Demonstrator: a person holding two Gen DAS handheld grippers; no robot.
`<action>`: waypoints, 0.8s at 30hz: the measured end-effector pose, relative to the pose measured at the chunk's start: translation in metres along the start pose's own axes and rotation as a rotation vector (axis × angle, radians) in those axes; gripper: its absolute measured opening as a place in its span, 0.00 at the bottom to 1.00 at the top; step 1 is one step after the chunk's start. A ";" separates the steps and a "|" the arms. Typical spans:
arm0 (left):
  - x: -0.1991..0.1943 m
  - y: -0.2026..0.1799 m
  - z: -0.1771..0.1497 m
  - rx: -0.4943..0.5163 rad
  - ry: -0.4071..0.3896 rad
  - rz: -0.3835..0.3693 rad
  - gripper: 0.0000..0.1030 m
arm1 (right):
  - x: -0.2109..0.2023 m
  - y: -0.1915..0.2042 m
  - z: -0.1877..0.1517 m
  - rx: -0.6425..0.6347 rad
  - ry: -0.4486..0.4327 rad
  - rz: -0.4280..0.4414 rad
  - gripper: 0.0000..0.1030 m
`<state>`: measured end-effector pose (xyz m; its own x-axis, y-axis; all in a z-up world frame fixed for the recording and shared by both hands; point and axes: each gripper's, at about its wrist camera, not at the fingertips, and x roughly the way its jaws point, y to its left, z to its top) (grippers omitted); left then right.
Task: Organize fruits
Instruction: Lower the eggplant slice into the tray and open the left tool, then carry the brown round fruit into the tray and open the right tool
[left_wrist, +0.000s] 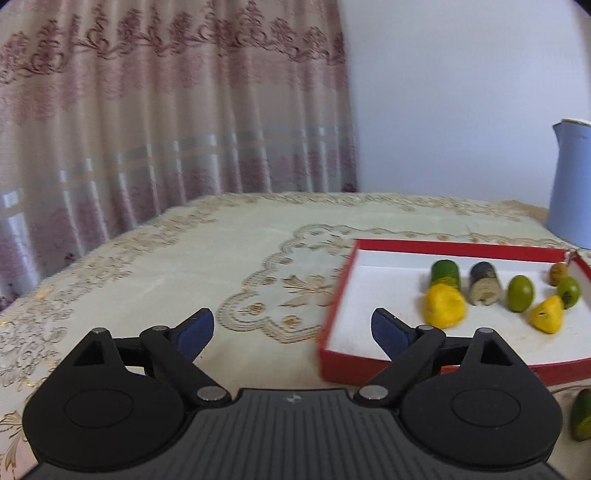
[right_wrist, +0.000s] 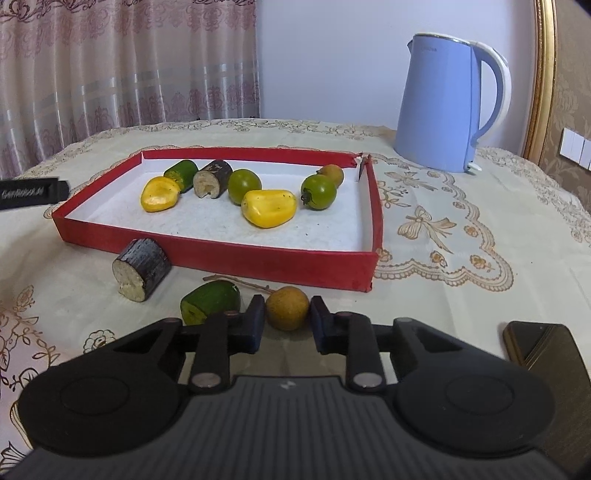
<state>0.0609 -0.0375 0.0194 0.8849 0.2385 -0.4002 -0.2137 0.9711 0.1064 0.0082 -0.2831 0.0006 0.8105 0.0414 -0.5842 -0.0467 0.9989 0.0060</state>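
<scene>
The right gripper (right_wrist: 287, 320) clenches the brown round fruit (right_wrist: 287, 307) — red tray (right_wrist: 229, 254) straight ahead; left gripper (left_wrist: 291, 334) released, empty.

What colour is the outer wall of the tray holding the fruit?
Red outside, white inside. The tray shows best in the right wrist view.
</scene>
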 end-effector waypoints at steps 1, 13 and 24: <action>0.001 0.000 -0.002 0.002 -0.004 0.005 0.90 | 0.000 0.000 0.000 0.001 -0.001 -0.001 0.24; 0.005 -0.004 -0.013 0.029 0.023 -0.017 0.95 | -0.020 0.001 0.008 0.006 -0.062 0.012 0.24; 0.005 -0.003 -0.014 0.020 0.027 -0.019 0.96 | -0.020 -0.003 0.026 0.031 -0.105 0.039 0.24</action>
<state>0.0604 -0.0389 0.0045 0.8772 0.2204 -0.4266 -0.1884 0.9752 0.1166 0.0068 -0.2868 0.0333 0.8653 0.0809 -0.4946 -0.0625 0.9966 0.0536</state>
